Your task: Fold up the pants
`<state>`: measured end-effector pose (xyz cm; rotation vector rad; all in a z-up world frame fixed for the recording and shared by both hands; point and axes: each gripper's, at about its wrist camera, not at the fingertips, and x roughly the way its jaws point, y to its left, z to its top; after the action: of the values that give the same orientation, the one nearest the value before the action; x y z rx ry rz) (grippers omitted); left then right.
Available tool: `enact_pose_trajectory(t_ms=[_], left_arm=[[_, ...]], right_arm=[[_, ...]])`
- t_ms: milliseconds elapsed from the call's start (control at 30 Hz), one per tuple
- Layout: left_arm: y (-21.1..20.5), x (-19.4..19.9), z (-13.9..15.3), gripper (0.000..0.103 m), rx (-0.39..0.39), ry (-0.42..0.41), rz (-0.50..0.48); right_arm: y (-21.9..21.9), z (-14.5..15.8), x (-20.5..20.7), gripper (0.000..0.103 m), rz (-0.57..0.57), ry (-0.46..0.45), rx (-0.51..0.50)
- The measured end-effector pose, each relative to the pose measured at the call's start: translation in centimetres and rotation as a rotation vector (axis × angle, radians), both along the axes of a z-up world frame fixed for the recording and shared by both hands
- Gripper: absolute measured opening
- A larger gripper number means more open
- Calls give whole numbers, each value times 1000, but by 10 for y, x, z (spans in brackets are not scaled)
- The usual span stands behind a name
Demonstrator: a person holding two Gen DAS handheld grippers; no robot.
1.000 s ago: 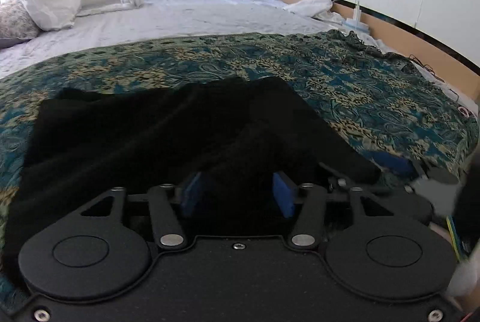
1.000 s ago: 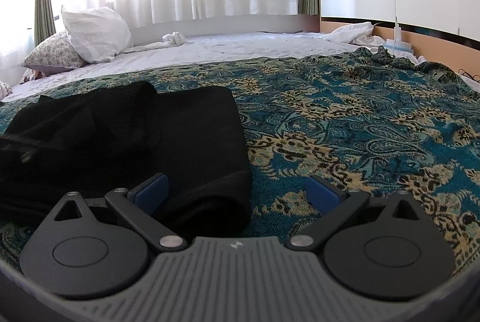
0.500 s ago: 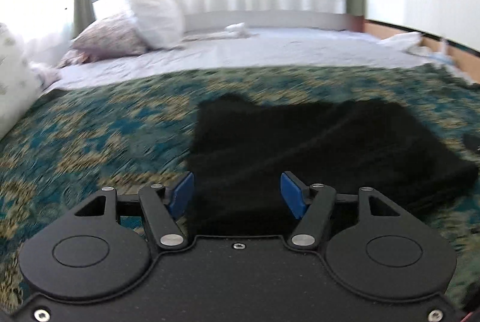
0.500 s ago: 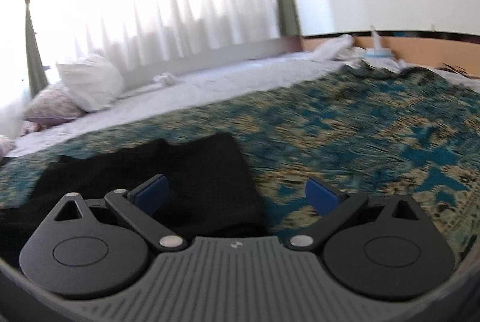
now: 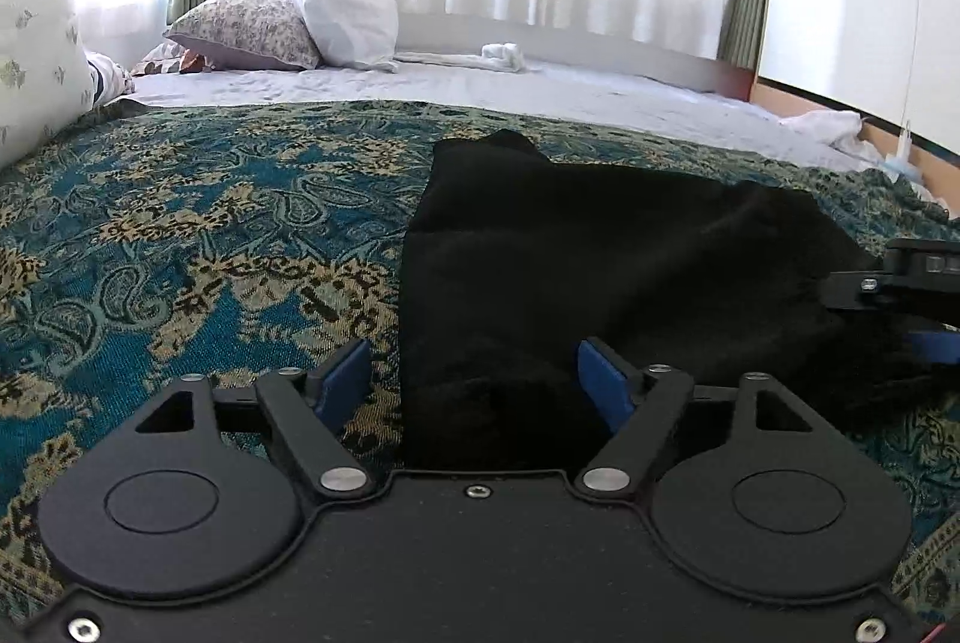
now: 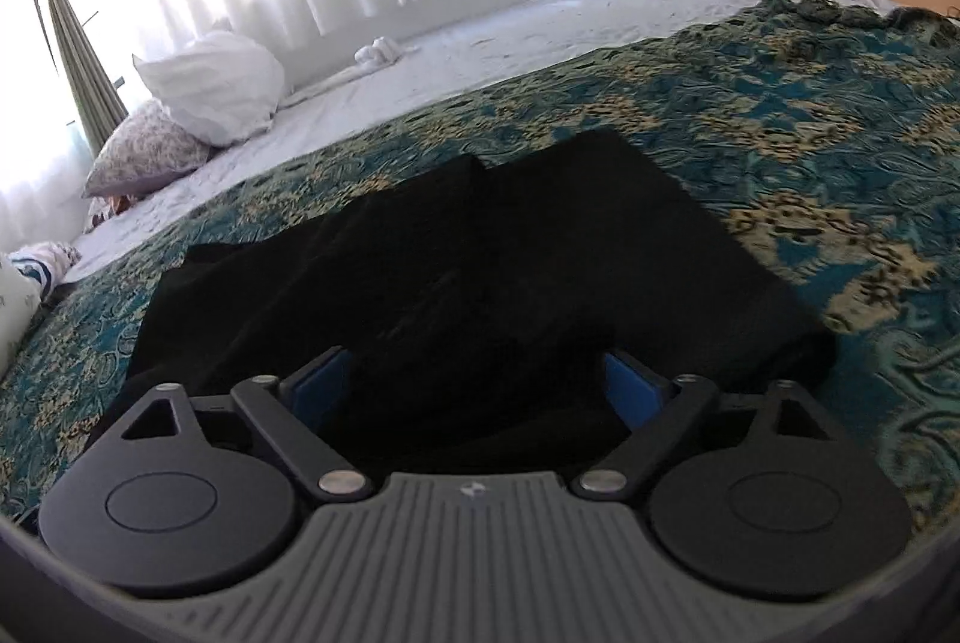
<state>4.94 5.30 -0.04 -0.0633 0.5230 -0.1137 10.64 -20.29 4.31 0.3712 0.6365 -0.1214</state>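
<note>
The black pants (image 5: 600,271) look soft and limp; we should pinch the thick near edge between both spread jaws of our left gripper (image 5: 474,379) and right gripper (image 6: 477,382).

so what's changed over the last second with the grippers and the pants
The left gripper swung from the middle of the black folded pants to their left edge. The right gripper narrowed its opening and moved from the right edge to over the cloth. Both are open, gripping nothing. The pants stayed on the teal patterned bedspread.
</note>
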Motion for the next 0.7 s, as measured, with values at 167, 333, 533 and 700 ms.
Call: enact_pose_trajectory(t_ms=[167, 333, 533, 700], left_arm=[[-8, 1, 15, 75, 39, 15, -12], [-23, -6, 43, 76, 140, -90, -93], [-40, -12, 19, 76, 183, -42, -155], [-39, -19, 11, 76, 142, -24, -190]], right_arm=[[13, 2, 13, 35, 12, 27, -53], [14, 28, 7, 26, 25, -71, -204], [-15, 13, -3, 26, -97, -51, -284], [-24, -8, -17, 29, -103, -36, -350]])
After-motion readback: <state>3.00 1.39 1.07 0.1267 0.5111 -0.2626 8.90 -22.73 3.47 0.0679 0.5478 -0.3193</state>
